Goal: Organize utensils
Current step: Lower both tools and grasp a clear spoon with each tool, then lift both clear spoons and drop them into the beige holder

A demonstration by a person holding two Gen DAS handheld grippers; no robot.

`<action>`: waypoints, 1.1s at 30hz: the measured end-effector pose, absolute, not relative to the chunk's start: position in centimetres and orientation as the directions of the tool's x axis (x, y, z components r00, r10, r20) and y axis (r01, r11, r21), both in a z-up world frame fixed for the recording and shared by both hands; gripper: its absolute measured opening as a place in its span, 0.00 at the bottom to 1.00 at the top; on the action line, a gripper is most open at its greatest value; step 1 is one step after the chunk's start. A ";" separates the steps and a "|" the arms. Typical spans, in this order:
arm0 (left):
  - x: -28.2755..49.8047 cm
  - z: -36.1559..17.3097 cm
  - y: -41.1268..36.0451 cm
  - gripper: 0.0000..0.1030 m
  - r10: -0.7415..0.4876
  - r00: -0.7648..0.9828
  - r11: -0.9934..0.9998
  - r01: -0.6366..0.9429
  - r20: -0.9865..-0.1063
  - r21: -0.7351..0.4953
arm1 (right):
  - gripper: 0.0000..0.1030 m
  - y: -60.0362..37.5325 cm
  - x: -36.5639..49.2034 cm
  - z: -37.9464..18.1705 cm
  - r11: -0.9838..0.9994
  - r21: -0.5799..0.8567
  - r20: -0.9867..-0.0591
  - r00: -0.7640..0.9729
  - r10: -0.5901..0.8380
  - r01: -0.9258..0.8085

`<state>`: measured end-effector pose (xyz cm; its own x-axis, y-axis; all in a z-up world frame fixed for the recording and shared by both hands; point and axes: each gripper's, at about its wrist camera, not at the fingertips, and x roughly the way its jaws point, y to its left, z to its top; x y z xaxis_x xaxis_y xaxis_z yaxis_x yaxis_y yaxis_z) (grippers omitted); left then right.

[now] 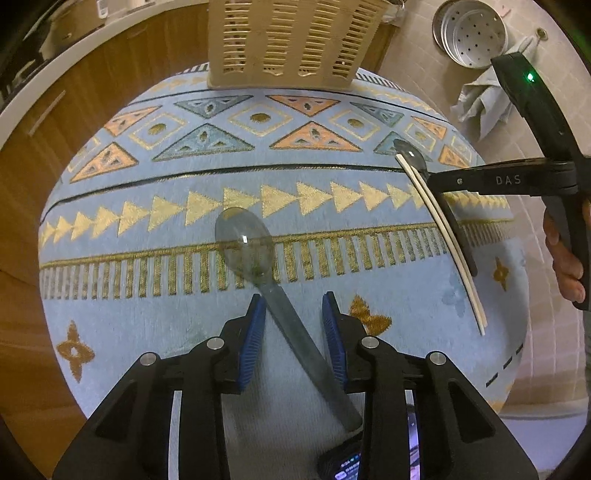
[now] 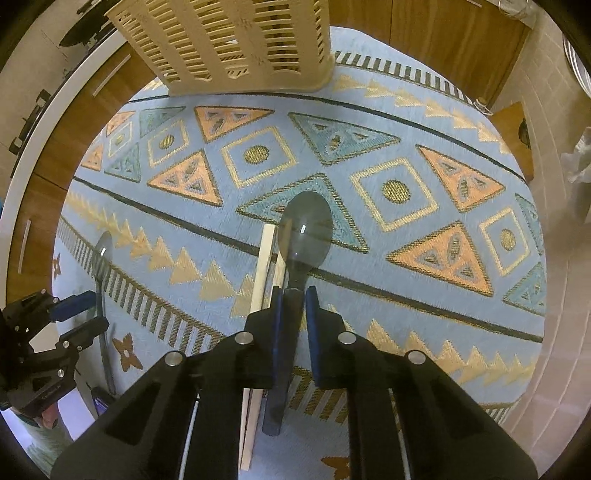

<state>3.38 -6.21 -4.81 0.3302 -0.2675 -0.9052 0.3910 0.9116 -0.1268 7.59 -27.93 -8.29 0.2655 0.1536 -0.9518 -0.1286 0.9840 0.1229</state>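
Note:
A translucent grey spoon [image 1: 245, 245] lies on the blue patterned mat [image 1: 184, 177], its handle running between the open fingers of my left gripper [image 1: 293, 306]. My right gripper [image 2: 294, 299] is shut on a second grey spoon [image 2: 306, 227], bowl pointing forward. A pair of pale chopsticks [image 2: 263, 266] lies just left of it, under the left finger. The left wrist view shows the right gripper [image 1: 428, 177] at the second spoon and chopsticks [image 1: 443, 229]. A beige slotted utensil basket [image 1: 288, 40] stands at the mat's far edge.
Wooden cabinet fronts [image 1: 55, 122] lie left of the mat and tiled floor [image 1: 417, 74] to the right. A perforated metal pan [image 1: 471, 33] and a crumpled cloth [image 1: 484, 103] lie on the tiles. A phone [image 1: 343, 467] lies below the left gripper.

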 end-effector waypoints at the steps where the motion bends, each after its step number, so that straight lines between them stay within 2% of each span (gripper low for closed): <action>1: 3.4 -4.8 -6.5 0.29 -0.260 0.335 0.911 0.395 -0.906 -0.116 | 0.11 -27.9 7.7 -8.3 0.984 0.127 -0.953 0.261 0.156 -0.127; 4: 3.6 -4.8 -7.2 0.24 -0.243 0.351 0.910 0.405 -0.904 -0.088 | 0.11 -28.1 8.2 -8.4 0.981 0.159 -0.952 0.248 0.182 -0.110; 6: 3.9 -4.9 -7.3 0.14 -0.234 0.365 0.913 0.402 -0.901 -0.074 | 0.11 -28.7 8.4 -8.5 0.977 0.194 -0.948 0.238 0.211 -0.090; 9: 4.3 -4.9 -7.1 0.08 -0.259 0.373 0.910 0.403 -0.891 -0.096 | 0.11 -29.3 8.6 -8.7 0.971 0.227 -0.943 0.230 0.238 -0.076; 14: 5.9 -5.2 -4.5 0.02 -0.419 0.337 0.876 0.395 -0.843 -0.277 | 0.11 -29.7 8.2 -8.6 0.965 0.251 -0.939 0.224 0.262 -0.076; 16: 6.2 -5.1 -3.6 0.01 -0.440 0.336 0.872 0.382 -0.833 -0.307 | 0.11 -30.0 8.1 -8.5 0.963 0.260 -0.937 0.223 0.269 -0.072; 21: 6.6 -4.5 -3.2 0.01 -0.458 0.323 0.865 0.377 -0.828 -0.331 | 0.11 -30.6 8.2 -8.0 0.964 0.258 -0.934 0.236 0.268 -0.071; 25: 7.0 -4.5 -3.4 0.05 -0.437 0.320 0.875 0.370 -0.841 -0.314 | 0.11 -30.6 8.1 -7.5 0.963 0.259 -0.932 0.240 0.270 -0.076; 30: 7.0 -4.5 -3.7 0.05 -0.428 0.315 0.876 0.375 -0.847 -0.303 | 0.11 -30.6 8.0 -7.3 0.964 0.254 -0.933 0.245 0.265 -0.075; 32: 7.0 -4.6 -3.7 0.13 -0.396 0.313 0.889 0.367 -0.863 -0.274 | 0.11 -30.7 8.0 -7.3 0.964 0.257 -0.933 0.240 0.267 -0.071; 33: 7.0 -4.6 -3.9 0.22 -0.376 0.308 0.894 0.368 -0.874 -0.255 | 0.11 -30.7 8.0 -7.4 0.963 0.259 -0.934 0.237 0.268 -0.070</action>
